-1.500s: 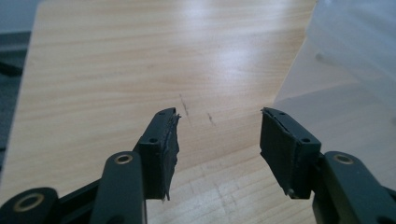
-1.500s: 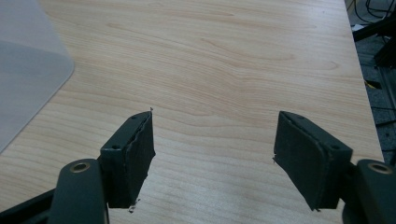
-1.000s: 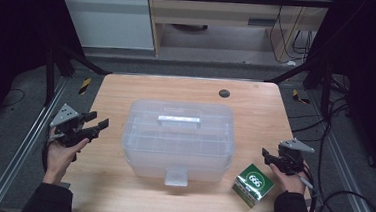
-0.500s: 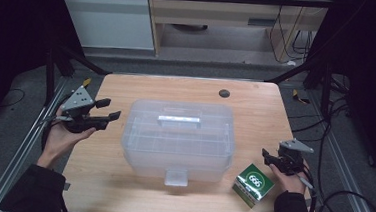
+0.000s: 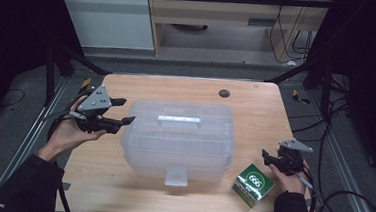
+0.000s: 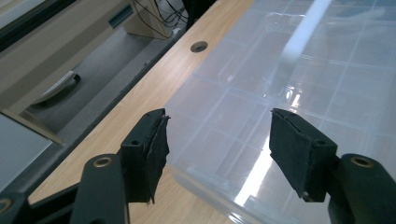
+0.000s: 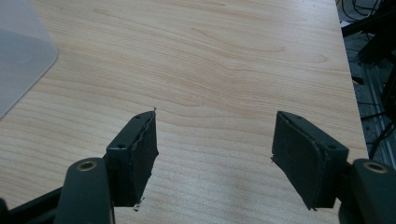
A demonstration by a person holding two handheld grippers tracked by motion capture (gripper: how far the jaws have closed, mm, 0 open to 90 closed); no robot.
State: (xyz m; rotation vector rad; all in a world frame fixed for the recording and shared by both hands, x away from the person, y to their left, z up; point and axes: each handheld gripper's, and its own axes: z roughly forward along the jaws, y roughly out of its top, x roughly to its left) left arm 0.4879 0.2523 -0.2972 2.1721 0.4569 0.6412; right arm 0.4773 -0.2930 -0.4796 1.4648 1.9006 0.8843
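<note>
Just beside the left tool (image 5: 125,110), the clear box (image 5: 178,138).

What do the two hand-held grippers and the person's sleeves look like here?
Each hand-held gripper, left and right, is black with a grey three-cornered plate on top. The jaws are black bars with brass-coloured rivets and flat dark pads, frayed at the edges. A black cable trails from the right one. Both sleeves are dark.

"555" on the green box (image 5: 253,184)
</note>
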